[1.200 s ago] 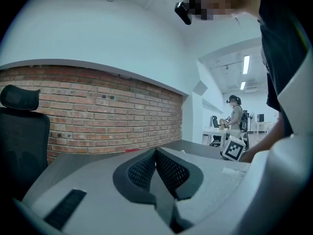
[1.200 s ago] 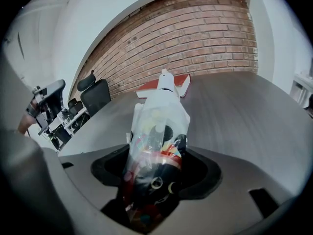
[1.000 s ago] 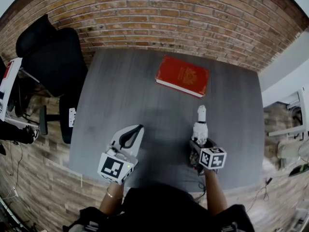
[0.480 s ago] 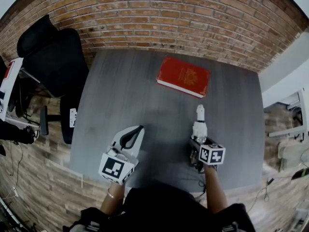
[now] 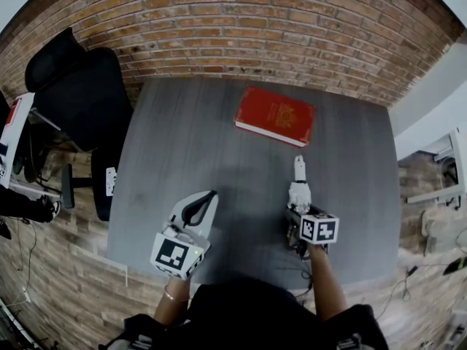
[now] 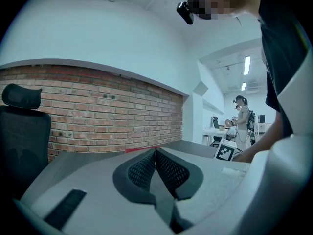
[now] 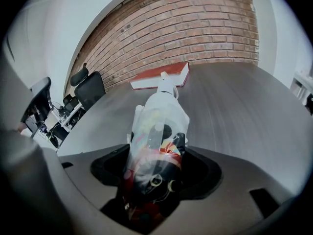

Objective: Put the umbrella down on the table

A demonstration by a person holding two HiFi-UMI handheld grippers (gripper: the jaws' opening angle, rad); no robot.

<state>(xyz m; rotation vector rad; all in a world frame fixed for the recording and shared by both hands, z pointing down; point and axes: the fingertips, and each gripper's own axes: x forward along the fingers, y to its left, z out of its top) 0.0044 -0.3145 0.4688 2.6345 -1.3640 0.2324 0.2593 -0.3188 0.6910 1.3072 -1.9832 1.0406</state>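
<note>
While my right gripper (image 7: pixel 156 156) is clamped round the folded umbrella (image 7: pixel 160 112), its fingers spread fairly wide by the bundle, the umbrella slants down over the grey table (image 5: pixel 182 137). Its white tip points at the red book (image 5: pixel 275 114) and stops just short of it. Whether the tip touches the tabletop I cannot tell. My left gripper (image 6: pixel 155 156) hovers over the near left part of the table, fingers pressed together, holding nothing.
</note>
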